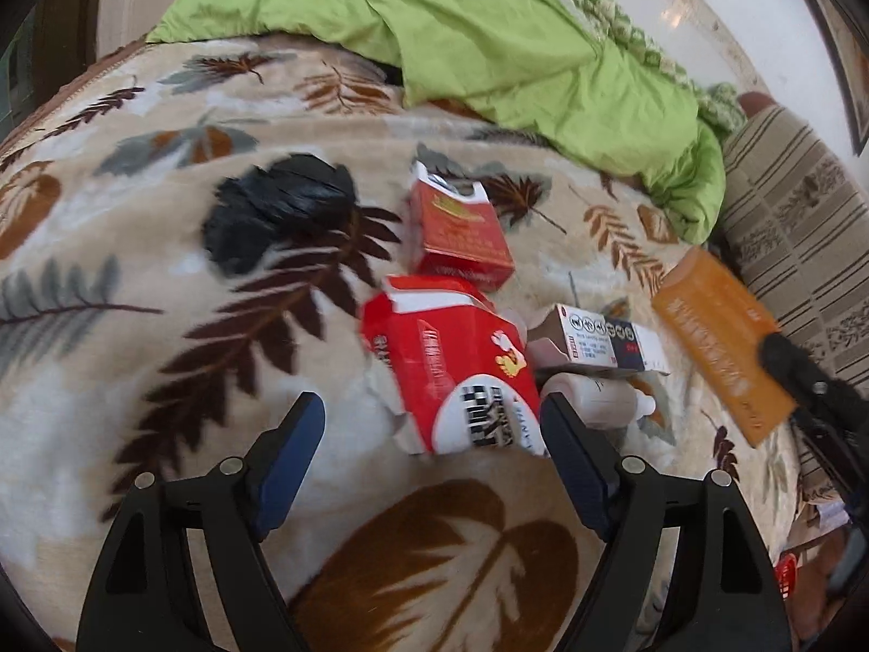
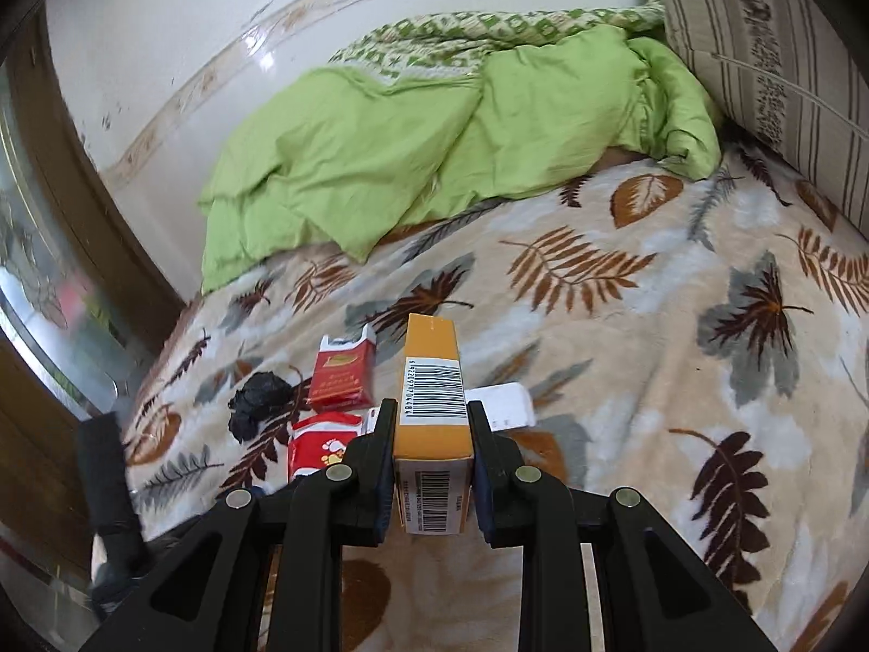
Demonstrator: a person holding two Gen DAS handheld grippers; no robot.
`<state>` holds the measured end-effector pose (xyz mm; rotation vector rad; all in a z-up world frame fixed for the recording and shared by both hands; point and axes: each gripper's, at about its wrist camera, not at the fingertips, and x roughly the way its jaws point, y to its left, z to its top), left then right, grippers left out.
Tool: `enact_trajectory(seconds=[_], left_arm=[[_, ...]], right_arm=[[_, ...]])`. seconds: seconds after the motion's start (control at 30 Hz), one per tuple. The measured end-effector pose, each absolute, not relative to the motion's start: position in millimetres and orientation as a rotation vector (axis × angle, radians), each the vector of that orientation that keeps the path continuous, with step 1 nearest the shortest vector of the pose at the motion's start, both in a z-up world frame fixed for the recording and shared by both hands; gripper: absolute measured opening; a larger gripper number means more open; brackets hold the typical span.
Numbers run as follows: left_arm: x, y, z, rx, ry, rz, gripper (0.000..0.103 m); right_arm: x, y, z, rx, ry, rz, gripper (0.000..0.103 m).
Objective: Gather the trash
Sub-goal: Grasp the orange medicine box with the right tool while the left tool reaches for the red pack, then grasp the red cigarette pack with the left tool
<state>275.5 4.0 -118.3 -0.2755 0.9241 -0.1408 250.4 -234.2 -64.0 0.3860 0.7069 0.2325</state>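
Note:
Trash lies on a leaf-patterned blanket. My left gripper is open, its fingers on either side of the near end of a torn red and white carton. Behind it stand a red cigarette pack, a crumpled black bag, a brown and white box and a small white bottle. My right gripper is shut on a long orange box and holds it above the blanket; the box also shows in the left wrist view.
A green duvet is bunched at the back of the bed against the white wall. A striped pillow lies at the right. A white paper slip lies beyond the orange box. A wooden frame borders the left.

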Motion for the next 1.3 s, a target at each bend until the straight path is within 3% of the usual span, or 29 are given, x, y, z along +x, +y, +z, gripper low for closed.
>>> enact_trajectory(seconds=[0.27, 0.37, 0.43, 0.93, 1.3], left_arm=[[303.1, -23.5, -130.6, -0.110, 0.911, -0.086, 0.080], [302.1, -24.2, -129.9, -0.087, 0.902, -0.069, 0.053], [301.3, -20.5, -129.1, -0.091, 0.900, -0.064, 0.023], [242.9, -1.8, -98.2, -0.087, 0.795, -0.043, 0.019], [167.3, 26.7, -92.1, -0.195, 0.884, -0.141, 0.019]], right_arm=[[250.2, -231.9, -67.1, 0.360, 0.695, 0.252, 0.025], [249.8, -229.6, -66.4, 0.349, 0.687, 0.260, 0.025], [250.3, -227.8, -66.0, 0.347, 0.686, 0.268, 0.025], [213.0, -206.2, -53.4, 0.298, 0.625, 0.311, 0.025], [165.0, -209.7, -60.9, 0.297, 0.645, 0.344, 0.025]])
